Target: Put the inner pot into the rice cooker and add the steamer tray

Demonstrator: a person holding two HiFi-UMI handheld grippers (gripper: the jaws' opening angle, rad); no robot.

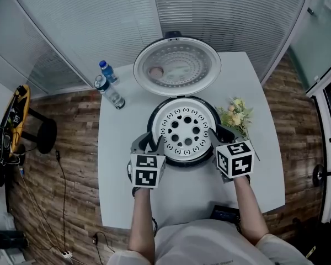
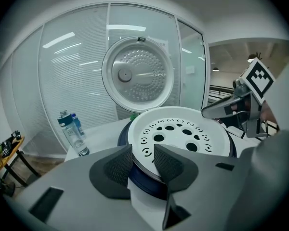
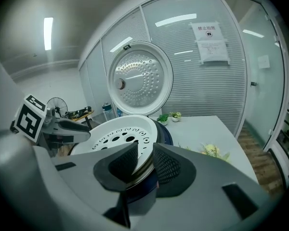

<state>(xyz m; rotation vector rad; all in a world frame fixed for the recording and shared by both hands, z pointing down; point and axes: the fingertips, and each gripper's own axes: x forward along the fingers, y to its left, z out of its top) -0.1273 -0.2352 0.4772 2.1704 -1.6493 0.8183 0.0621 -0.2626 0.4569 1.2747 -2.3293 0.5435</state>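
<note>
Head view: steamer tray (image 1: pixel 185 130) seated in rice cooker (image 1: pixel 183 162). L gripper (image 2: pixel 143 155) & R gripper (image 3: pixel 145 155) jaws slack astride its rim; we back both off level, w/o snagging.

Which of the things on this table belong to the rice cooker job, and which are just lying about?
Job: rice cooker, its open lid, steamer tray seated in it, left gripper and right gripper astride the tray's rim.
Lying about: two water bottles, flower sprig, small potted plants.

Steamer tray (image 1: pixel 166 127) gloss wht plastic, lid (image 1: pixel 177 66) inner dimpled metal, table (image 1: pixel 120 170) matt wht, floor (image 1: pixel 66 164) wood-grain.
</note>
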